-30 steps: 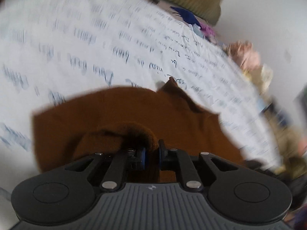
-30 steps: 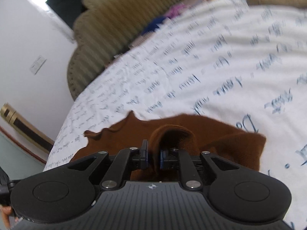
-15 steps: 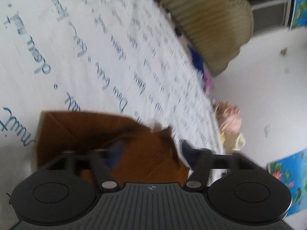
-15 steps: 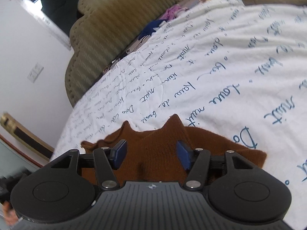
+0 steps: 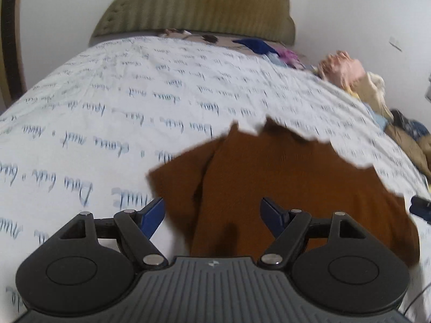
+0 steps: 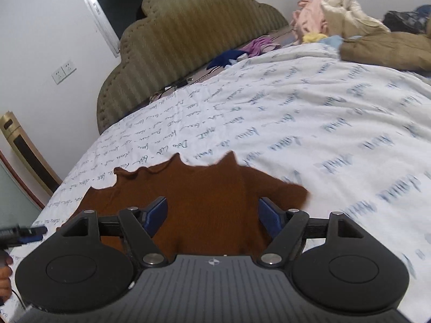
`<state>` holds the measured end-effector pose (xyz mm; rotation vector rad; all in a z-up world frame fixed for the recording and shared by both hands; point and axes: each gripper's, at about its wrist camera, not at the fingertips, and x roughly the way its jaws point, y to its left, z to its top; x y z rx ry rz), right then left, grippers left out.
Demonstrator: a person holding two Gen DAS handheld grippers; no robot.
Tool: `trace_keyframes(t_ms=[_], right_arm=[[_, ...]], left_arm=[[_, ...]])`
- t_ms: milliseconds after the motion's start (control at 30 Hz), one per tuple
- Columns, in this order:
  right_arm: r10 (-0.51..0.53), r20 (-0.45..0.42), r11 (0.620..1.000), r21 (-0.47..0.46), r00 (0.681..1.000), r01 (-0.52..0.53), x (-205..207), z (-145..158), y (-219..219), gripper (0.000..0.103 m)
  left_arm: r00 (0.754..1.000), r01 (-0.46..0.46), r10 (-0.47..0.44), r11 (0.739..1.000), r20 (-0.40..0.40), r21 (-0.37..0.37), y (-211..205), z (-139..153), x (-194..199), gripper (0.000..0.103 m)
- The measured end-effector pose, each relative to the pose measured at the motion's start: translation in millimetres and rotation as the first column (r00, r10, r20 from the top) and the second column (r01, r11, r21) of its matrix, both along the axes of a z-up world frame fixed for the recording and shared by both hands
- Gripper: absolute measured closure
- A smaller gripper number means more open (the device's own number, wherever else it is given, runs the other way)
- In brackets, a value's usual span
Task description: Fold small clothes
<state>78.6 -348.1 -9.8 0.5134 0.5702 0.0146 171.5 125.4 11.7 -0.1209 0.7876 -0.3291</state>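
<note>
A small rust-brown knit garment (image 5: 291, 177) lies flat on the white bedsheet with blue script (image 5: 107, 113), with one layer folded over along its left side. My left gripper (image 5: 212, 210) is open and empty, just above the garment's near left part. In the right wrist view the same garment (image 6: 204, 188) lies spread, its frilled edge pointing away. My right gripper (image 6: 212, 210) is open and empty over the garment's near edge. The other gripper's tip (image 6: 24, 232) shows at the left edge.
An olive padded headboard (image 6: 188, 35) stands at the far end. Loose clothes (image 6: 336, 8) are piled along the bed's far right, with a tan garment (image 6: 385, 51) and dark blue and purple pieces (image 6: 242, 51). A gold heater (image 6: 24, 148) stands at left.
Both grippers were shut on pinched folds of the brown garment a second ago. They have opened and let it go, and the garment now lies flat on the sheet.
</note>
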Motion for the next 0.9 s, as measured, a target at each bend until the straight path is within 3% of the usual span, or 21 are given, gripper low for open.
trace_keyframes(t_ms=[67, 100, 133, 233, 300, 333, 367, 467, 600, 700, 767, 900], right_arm=[[-0.012, -0.012, 1.000, 0.024, 1.000, 0.012, -20.1, -4.9, -7.6, 0.029], [-0.013, -0.020, 0.999, 0.033, 1.000, 0.014, -28.9, -8.4, -9.0, 0.029], [-0.008, -0.028, 0.999, 0.042, 1.000, 0.010, -37.9, -12.7, -9.5, 0.029], [0.038, -0.028, 0.997, 0.074, 0.999, -0.036, -60.6, -20.0, -3.5, 0.030], [0.090, -0.019, 0.993, 0.083, 0.996, -0.088, -70.9, -22.1, 7.3, 0.048], [0.112, -0.026, 0.991, 0.077, 0.993, -0.110, -73.1, -22.3, 13.7, 0.076], [0.123, -0.043, 0.991, 0.055, 0.992, -0.120, -73.2, -22.7, 19.6, 0.090], [0.106, -0.044, 0.992, -0.061, 0.993, -0.108, -74.0, -14.5, 32.6, 0.091], [0.083, 0.024, 0.990, -0.112, 0.996, -0.079, -88.4, 9.1, 32.0, 0.093], [0.101, 0.022, 0.987, -0.132, 0.995, -0.097, -100.7, 15.6, 31.6, 0.093], [0.109, -0.028, 0.983, -0.147, 0.994, -0.112, -100.4, 5.8, 32.2, 0.093], [0.071, -0.118, 0.972, -0.216, 0.990, -0.096, -95.9, -11.8, 34.5, 0.087]], left_arm=[[1.000, 0.016, -0.017, 1.000, -0.012, -0.026, 4.7, -6.8, -11.8, 0.027], [1.000, 0.024, -0.024, 0.999, -0.014, -0.036, 5.2, -9.5, -15.8, 0.034], [0.999, 0.037, -0.038, 0.998, -0.016, -0.042, 4.9, -12.0, -19.8, 0.051], [0.999, 0.038, -0.038, 0.999, -0.025, -0.017, -0.3, -18.3, -23.3, 0.086], [0.999, 0.042, -0.042, 0.999, -0.019, -0.015, -0.6, -19.8, -26.0, 0.090], [0.999, 0.038, -0.038, 0.999, -0.020, -0.020, 0.1, -19.6, -27.1, 0.091], [0.999, 0.030, -0.030, 0.999, -0.024, -0.027, 1.7, -19.1, -28.0, 0.092], [0.999, 0.008, -0.011, 0.996, -0.034, -0.091, 12.8, -15.3, -35.4, 0.093], [1.000, 0.008, -0.013, 0.985, -0.027, -0.172, 31.7, -12.5, -56.2, 0.095], [0.999, 0.005, -0.010, 0.993, -0.035, -0.119, 35.7, -24.1, -65.6, 0.096], [0.999, 0.002, -0.005, 0.998, -0.047, -0.065, 34.7, -35.2, -65.0, 0.096], [1.000, -0.016, 0.016, 0.999, 0.023, -0.033, 35.2, -22.5, -73.2, 0.092]])
